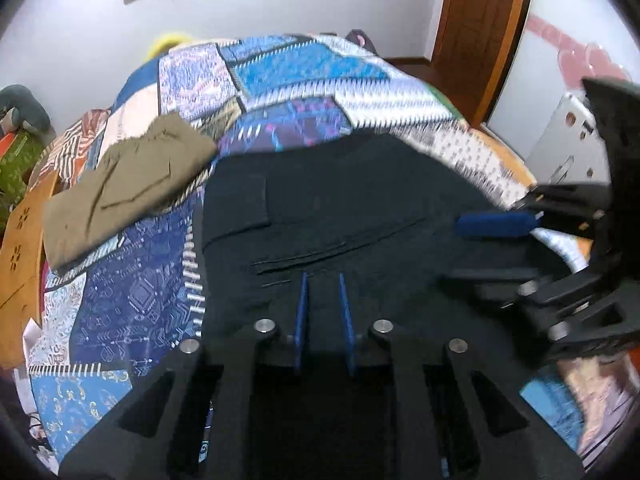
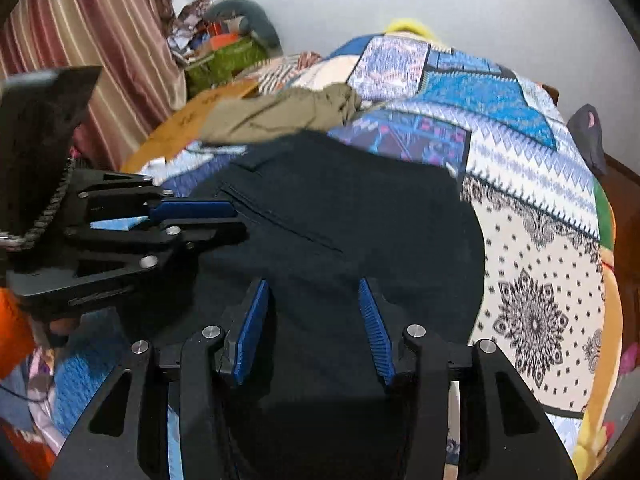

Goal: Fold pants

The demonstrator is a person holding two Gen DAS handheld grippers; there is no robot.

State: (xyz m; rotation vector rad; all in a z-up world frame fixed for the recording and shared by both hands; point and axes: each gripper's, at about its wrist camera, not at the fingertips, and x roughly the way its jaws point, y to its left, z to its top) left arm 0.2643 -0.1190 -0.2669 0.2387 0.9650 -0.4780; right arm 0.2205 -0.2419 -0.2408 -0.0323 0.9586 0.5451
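Dark navy pants [image 1: 340,200] lie spread on the patchwork bedspread [image 1: 280,76]; they also show in the right wrist view [image 2: 360,220]. My left gripper [image 1: 323,280] hovers over the near part of the pants, its blue pads a narrow gap apart with dark cloth between them. My right gripper [image 2: 314,292] is open over the pants, with nothing between its pads. Each gripper shows from the side in the other's view: the right one [image 1: 496,224], the left one [image 2: 192,210].
Folded olive pants [image 1: 128,180] lie on the bed to the left, also in the right wrist view [image 2: 280,114]. A wooden bed frame [image 1: 20,240] runs along the left edge. A wooden door [image 1: 480,40] stands at the back right, a striped curtain [image 2: 100,40] at the left.
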